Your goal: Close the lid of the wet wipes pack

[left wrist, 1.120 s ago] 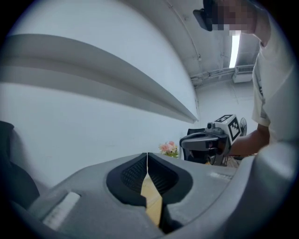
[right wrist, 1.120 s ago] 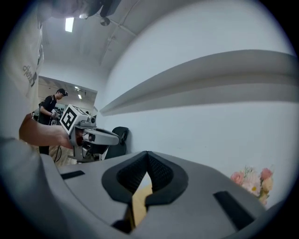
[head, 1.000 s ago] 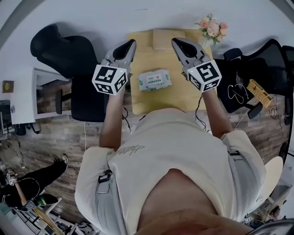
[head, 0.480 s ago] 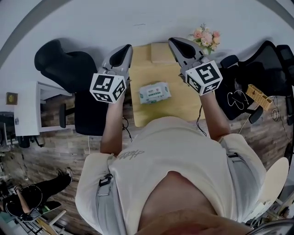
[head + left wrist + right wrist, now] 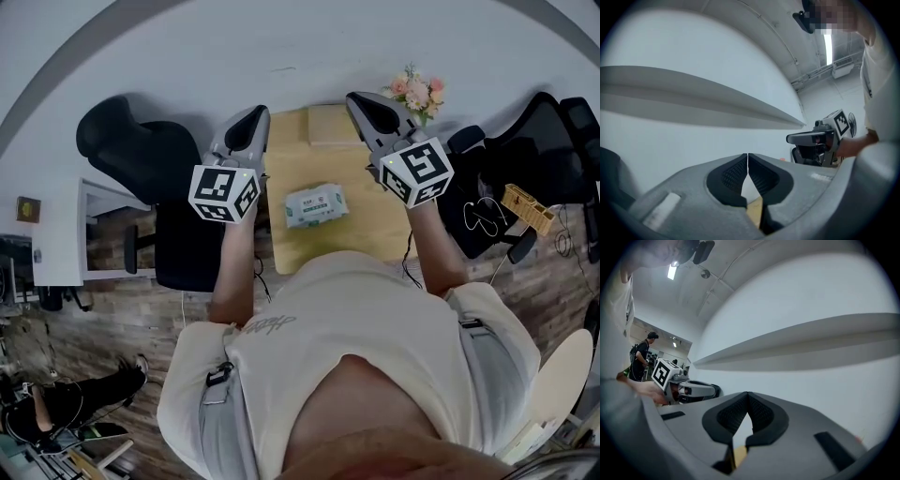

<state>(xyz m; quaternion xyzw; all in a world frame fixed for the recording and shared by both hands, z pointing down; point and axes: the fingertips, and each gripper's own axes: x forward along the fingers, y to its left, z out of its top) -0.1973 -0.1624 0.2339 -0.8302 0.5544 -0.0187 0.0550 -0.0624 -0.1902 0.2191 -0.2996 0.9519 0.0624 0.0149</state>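
A white and green wet wipes pack (image 5: 316, 206) lies flat in the middle of a small wooden table (image 5: 375, 230) in the head view. Whether its lid is up or down is too small to tell. My left gripper (image 5: 256, 116) is held high over the table's left edge, jaws shut and empty. My right gripper (image 5: 361, 101) is held high over the table's right part, also shut with nothing in it. Both point level at the white wall. The left gripper (image 5: 747, 155) and the right gripper (image 5: 747, 394) show tips touching in their own views; the pack is hidden there.
A cardboard box (image 5: 332, 124) sits at the table's far edge and a bunch of flowers (image 5: 414, 92) at its far right corner. Black office chairs (image 5: 141, 141) stand left and right of the table (image 5: 539, 141). A white desk (image 5: 56, 234) is at the left.
Both grippers have risen away from the table, jaws staying shut. The pack looks smaller and farther below them. It has not shifted on the table.
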